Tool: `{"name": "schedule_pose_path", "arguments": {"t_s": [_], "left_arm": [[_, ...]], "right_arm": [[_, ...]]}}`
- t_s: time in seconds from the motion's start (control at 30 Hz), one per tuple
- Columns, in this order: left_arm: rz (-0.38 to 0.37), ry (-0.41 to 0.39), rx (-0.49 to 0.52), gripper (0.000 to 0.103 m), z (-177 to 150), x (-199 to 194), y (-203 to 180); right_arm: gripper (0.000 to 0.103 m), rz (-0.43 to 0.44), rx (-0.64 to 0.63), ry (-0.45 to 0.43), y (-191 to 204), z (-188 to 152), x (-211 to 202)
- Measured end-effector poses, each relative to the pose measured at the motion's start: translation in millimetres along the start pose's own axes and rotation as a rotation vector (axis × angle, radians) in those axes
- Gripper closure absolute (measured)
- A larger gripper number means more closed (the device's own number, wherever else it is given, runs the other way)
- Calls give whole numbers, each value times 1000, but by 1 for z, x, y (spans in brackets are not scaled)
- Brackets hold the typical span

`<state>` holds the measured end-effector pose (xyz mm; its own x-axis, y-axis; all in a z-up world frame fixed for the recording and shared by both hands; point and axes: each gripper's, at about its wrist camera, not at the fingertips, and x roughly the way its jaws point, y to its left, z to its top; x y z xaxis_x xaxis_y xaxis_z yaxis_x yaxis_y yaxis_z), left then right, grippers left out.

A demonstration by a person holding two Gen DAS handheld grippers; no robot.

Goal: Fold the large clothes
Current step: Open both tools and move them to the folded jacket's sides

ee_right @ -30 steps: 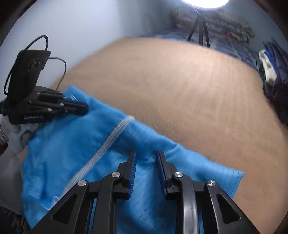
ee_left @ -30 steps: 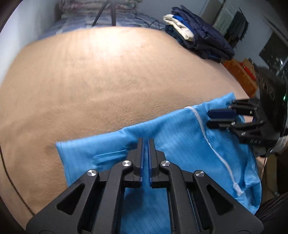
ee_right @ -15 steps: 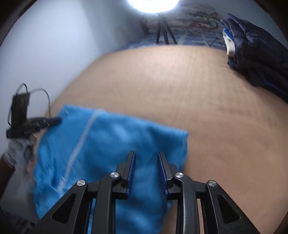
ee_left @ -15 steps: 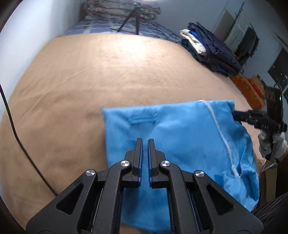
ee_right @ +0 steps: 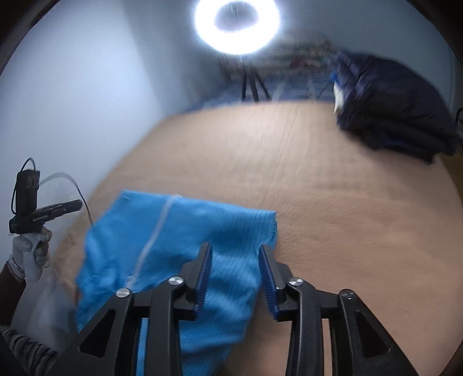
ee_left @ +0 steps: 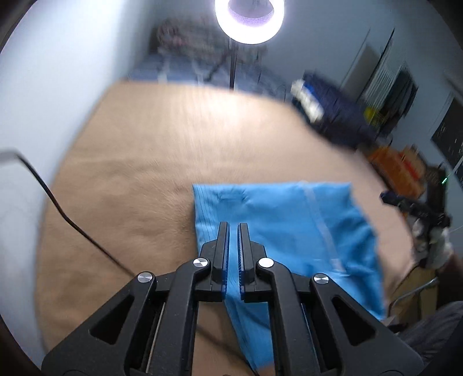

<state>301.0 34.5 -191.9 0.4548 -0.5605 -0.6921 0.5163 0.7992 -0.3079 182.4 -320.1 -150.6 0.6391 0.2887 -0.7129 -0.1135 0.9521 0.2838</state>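
Blurred blue garment (ee_left: 277, 219) on tan blanket (ee_left: 162, 162) (lower edge cut off)

Each view is taken from a camera mounted just behind a gripper and aimed forward and downward along its fingers. In the left wrist view the left gripper (ee_left: 233, 228) fills the lower edge; in the right wrist view the right gripper (ee_right: 235, 251) does. Both are held close above the tan bed (ee_left: 162, 162), facing the ring light (ee_right: 237, 24). The blue garment (ee_left: 283, 219), bed and light are shared by both views.
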Motion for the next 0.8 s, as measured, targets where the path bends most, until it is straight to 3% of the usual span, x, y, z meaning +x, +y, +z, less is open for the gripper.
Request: {"name": "schedule_pose_path", "arguments": {"t_s": [0.03, 0.1, 0.13, 0.17, 0.3, 0.4, 0.47, 0.57, 0.7, 0.8], "left_arm": [[-3, -22, -8, 98, 0, -17, -1], [-4, -75, -24, 77, -3, -63, -2], [0, -93, -26, 55, -4, -83, -5], [6, -117, -26, 47, -6, -106, -6], [35, -174, -5, 46, -7, -178, -21], [0, -168, -49, 32, -8, -201, -20], [-55, -143, -91, 29, -10, -192, -12], [-90, -80, -158, 29, -17, -152, 6], [-191, 58, -341, 29, -32, -74, 37], [-239, 118, -459, 29, -43, -21, 54]], "right_arm": [[63, 6, 0, -13, 0, -2, -12], [53, 20, 5, -47, 2, -4, -40], [47, 26, 7, -68, 5, -6, -55], [44, 28, 5, -81, 8, -8, -68], [32, 22, -8, -130, 15, -12, -122], [13, 16, 6, -153, 12, -11, -142], [2, 26, 11, -153, 10, -13, -140], [1, 44, 59, -110, 0, -21, -115], [2, 85, 136, -25, -11, -35, -70], [5, 110, 179, 45, -18, -45, -36]]}}
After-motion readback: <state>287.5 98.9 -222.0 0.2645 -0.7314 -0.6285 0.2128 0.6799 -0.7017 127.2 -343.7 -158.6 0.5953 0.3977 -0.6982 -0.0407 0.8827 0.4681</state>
